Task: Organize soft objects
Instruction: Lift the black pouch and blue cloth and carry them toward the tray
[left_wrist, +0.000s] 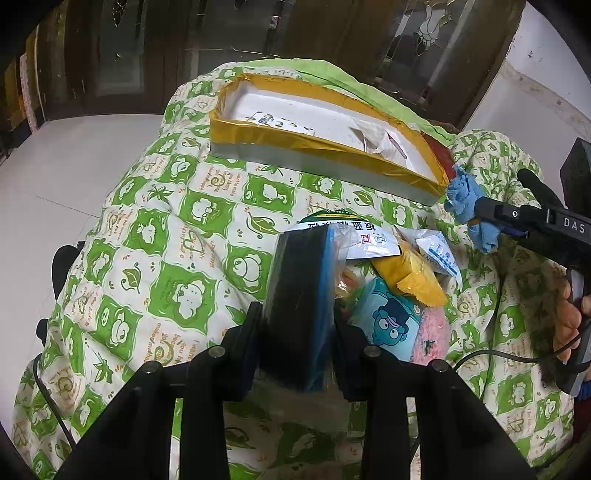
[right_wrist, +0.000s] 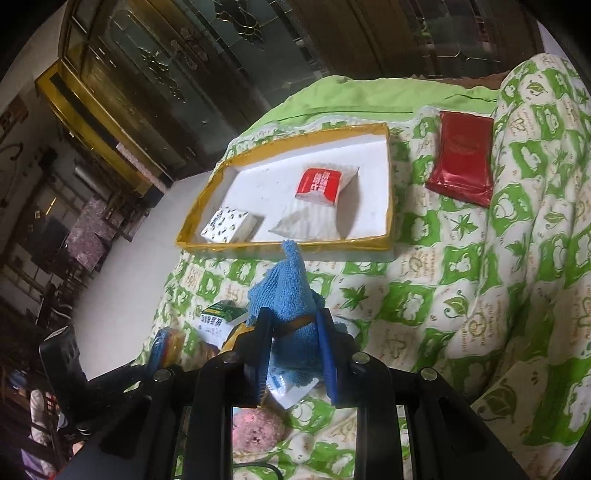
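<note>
Right hand-held gripper (right_wrist: 293, 343) clamps crumpled blue microfibre cloth (right_wrist: 286, 291); shallow yellow-rimmed white tray (right_wrist: 284, 246) lies directly ahead on green-patterned quilt (right_wrist: 443, 295). Left hand-held gripper (left_wrist: 297, 325), farther back, grips dark blue-edged sponge block (left_wrist: 299, 295)

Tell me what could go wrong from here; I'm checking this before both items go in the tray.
1. The blue cloth hangs loose from the right gripper; a trailing end could catch the tray rim or drape outside.
2. Two packs already lie in the tray, so a drop may land on them.
3. The left gripper holds a sponge pack over the pile; both grippers are close and could collide.
</note>
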